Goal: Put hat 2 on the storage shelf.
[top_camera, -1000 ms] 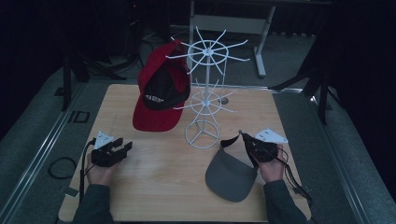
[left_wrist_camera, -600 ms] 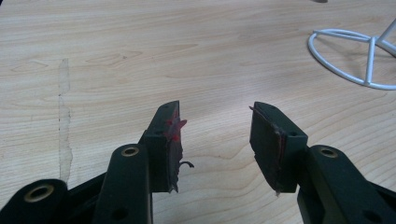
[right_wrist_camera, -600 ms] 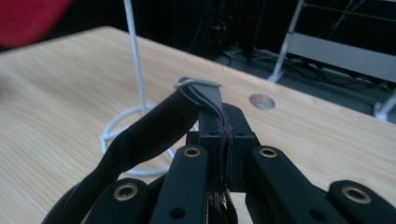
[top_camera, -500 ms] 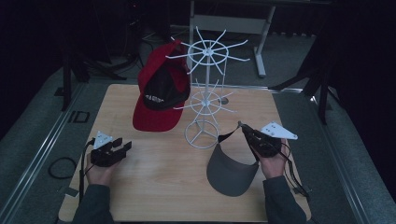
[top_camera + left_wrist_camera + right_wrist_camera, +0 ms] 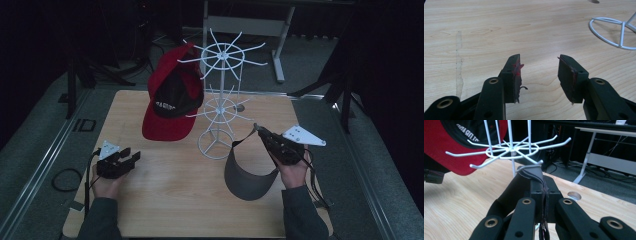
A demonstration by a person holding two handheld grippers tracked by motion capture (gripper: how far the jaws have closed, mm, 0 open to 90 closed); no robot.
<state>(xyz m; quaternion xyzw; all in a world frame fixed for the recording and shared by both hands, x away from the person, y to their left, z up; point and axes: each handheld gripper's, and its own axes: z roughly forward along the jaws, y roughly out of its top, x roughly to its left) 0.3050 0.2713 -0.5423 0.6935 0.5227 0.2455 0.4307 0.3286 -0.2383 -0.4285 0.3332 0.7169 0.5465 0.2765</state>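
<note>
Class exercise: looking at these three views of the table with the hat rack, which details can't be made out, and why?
- Red cap lettering: too small in the high view, cut off by the edge in the right gripper view.
- Grey visor strap: pinched in the right hand-held gripper, whose jaws hide it.
- White wire rack: cropped to its base ring in the left gripper view.
- Room behind the table: too dark.

The bench [image 5: 165,200] was pale wood with a matt, visible grain. The rack [image 5: 220,107] was thin white-coated wire, slightly glossy. The red cap [image 5: 167,107] and grey visor [image 5: 247,175] looked like matt cloth. The fingers [image 5: 570,75] were matt black plastic, their pads frayed.
</note>
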